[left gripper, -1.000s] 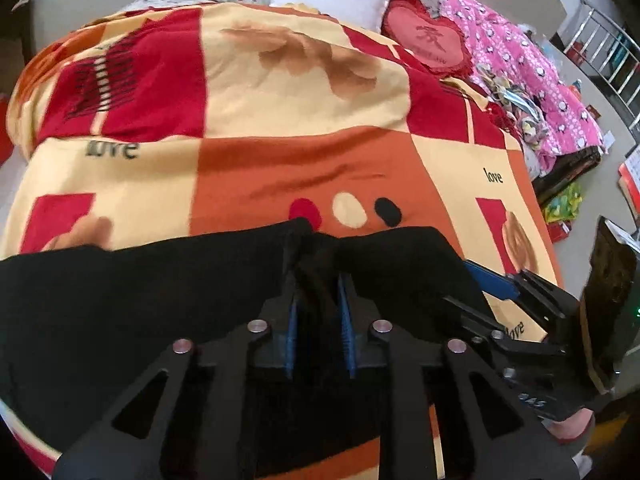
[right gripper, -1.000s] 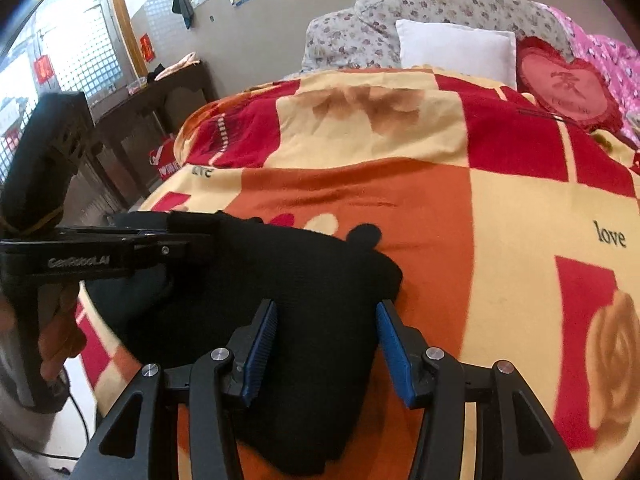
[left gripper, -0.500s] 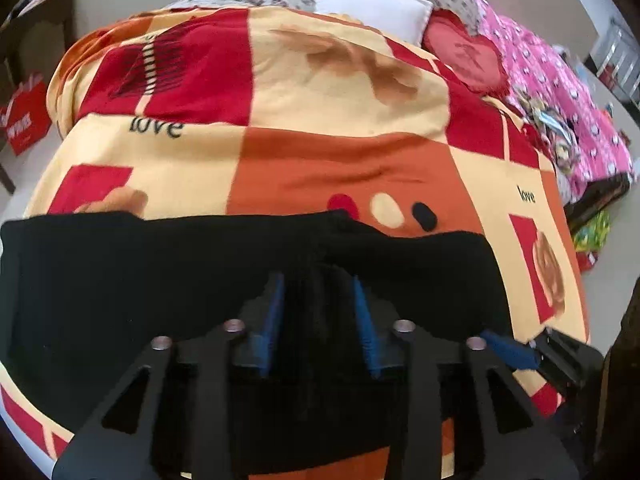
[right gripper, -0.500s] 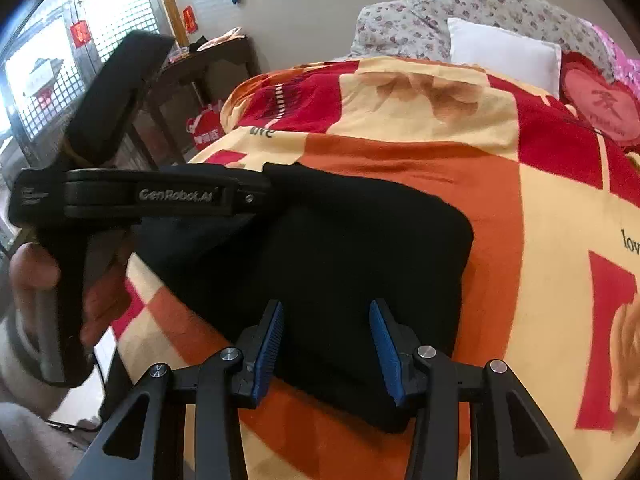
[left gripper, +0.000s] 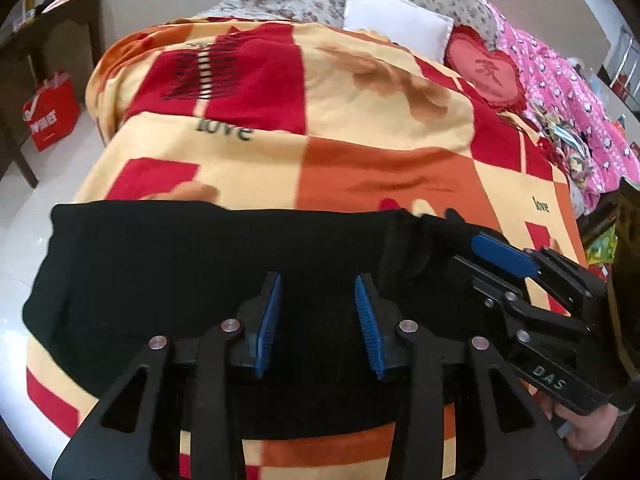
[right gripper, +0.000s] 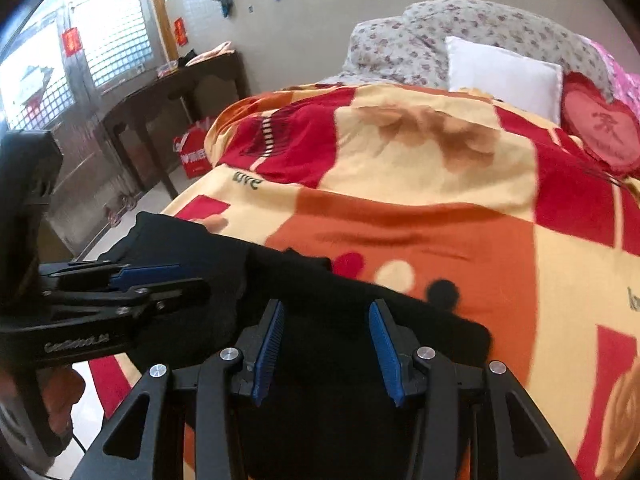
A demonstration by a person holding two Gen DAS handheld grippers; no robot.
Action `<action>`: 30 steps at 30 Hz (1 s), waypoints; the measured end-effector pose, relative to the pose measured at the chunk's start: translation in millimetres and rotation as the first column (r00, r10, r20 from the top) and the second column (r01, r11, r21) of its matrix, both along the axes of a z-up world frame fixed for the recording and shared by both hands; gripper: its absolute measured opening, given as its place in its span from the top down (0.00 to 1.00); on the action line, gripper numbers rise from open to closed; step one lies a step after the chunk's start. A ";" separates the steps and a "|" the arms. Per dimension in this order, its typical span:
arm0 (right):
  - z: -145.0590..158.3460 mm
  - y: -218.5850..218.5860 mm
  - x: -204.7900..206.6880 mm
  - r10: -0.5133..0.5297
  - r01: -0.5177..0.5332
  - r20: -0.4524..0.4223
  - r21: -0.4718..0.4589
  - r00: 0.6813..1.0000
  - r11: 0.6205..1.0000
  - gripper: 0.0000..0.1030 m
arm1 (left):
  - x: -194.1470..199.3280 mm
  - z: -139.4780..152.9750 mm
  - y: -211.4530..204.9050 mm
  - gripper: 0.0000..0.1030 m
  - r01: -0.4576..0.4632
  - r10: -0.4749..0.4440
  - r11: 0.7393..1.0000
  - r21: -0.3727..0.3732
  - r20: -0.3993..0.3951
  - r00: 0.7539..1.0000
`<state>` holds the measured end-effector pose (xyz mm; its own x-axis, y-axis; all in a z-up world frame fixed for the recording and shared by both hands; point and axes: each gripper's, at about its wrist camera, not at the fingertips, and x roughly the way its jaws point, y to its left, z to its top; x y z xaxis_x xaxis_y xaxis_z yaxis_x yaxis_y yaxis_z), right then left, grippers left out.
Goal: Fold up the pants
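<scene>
- Black knit pants (left gripper: 168,280), soft and matte, lie as a flat band across the near edge of the bed (left gripper: 360,120).
- Left tongs (left gripper: 318,324) and right tongs (right gripper: 326,350): blue ribbed pads, spread apart over the pants, gripping nothing.
- Fleece blanket (right gripper: 440,208), checked red/orange/cream, printed "love".
- Beyond: white pillow (right gripper: 504,74), red heart cushion (right gripper: 600,136).

Beige wall (right gripper: 320,8); latticed window (right gripper: 116,36); dark wooden table (right gripper: 168,96); pale floor (left gripper: 24,208).

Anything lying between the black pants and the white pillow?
Only bare blanket between the pants and the pillow; both wrist views show that stretch.
</scene>
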<state>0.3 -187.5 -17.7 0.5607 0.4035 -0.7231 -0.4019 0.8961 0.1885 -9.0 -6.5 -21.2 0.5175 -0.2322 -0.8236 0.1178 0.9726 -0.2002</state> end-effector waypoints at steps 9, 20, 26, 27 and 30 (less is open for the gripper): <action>-10.2 27.7 14.7 0.006 -0.006 -0.011 -0.075 1.000 0.997 0.57 | 0.9 -3.7 28.2 0.64 -0.067 0.067 0.998 0.005 -0.012 0.998; 9.3 20.5 -25.1 0.043 -0.043 -0.006 -0.031 0.999 0.999 0.57 | -1.9 -4.3 37.8 0.64 -0.089 0.088 0.996 -0.009 -0.024 0.996; -12.7 39.6 -25.4 0.089 -0.091 -0.034 -0.063 0.995 0.994 0.56 | -3.9 -4.1 46.0 0.62 -0.109 0.108 0.994 -0.027 -0.038 0.993; -12.6 40.0 -24.6 0.088 -0.090 -0.033 -0.058 0.996 0.994 0.56 | -4.3 -4.5 48.6 0.62 -0.116 0.115 0.993 -0.026 -0.041 0.993; -5.2 36.4 -24.3 0.098 -0.100 -0.048 -0.038 0.994 0.994 0.56 | -7.3 -2.6 58.8 0.62 -0.132 0.130 0.991 -0.039 -0.045 0.991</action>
<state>-24.0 -151.1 -22.9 0.4848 0.4252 -0.7643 -0.4809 0.8595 0.1731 -16.3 52.2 -23.7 0.5108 -0.1995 -0.8363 -0.0193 0.9698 -0.2431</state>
